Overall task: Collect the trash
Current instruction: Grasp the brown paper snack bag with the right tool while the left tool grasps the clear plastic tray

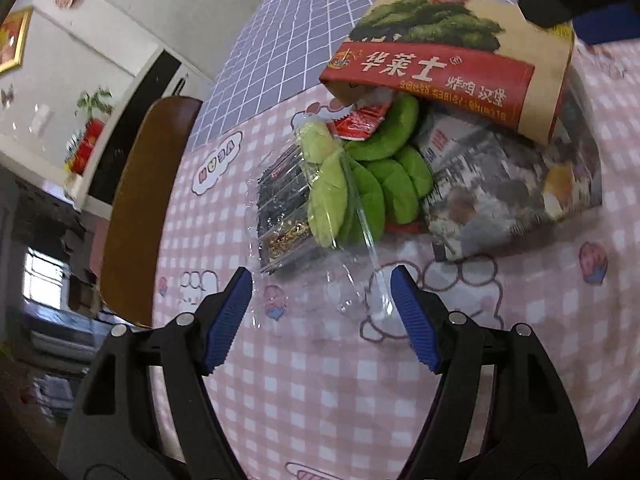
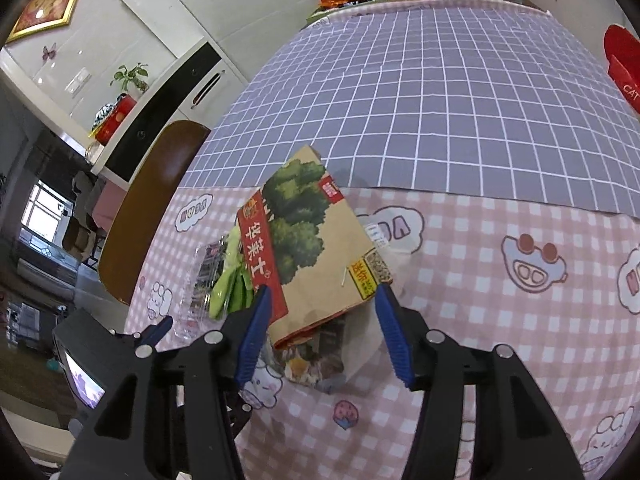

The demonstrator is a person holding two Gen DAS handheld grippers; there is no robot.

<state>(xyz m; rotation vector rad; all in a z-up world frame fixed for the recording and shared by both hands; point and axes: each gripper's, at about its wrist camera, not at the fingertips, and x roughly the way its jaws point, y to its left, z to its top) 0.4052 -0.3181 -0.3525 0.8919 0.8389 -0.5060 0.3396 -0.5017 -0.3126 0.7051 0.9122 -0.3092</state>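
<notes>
Pickup hadn't started. Trash sat heaped on the pink checked table (image 2: 500, 380): paper bag (image 2: 320, 248) lying over green wrappers (image 1: 372, 184), clear plastic packaging (image 1: 288, 204) and a printed packet (image 1: 500, 200). Left gripper (image 1: 321, 278) was wide apart, empty, just short of the plastic. Right gripper (image 2: 322, 292) stood half-wide, straddling the bag's near edge (contact unclear). Next, probably: close on one piece, lift. Chair (image 2: 148, 208) crowded the left edge; open room to the right.

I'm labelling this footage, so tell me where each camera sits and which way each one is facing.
Left wrist: on the left gripper, angled down at the clear plastic wrapper; its open blue fingers show.
Right wrist: on the right gripper, angled down at the paper bag; open fingers show.
Shared: paper bag, green pieces, pink checked tablecloth.
</notes>
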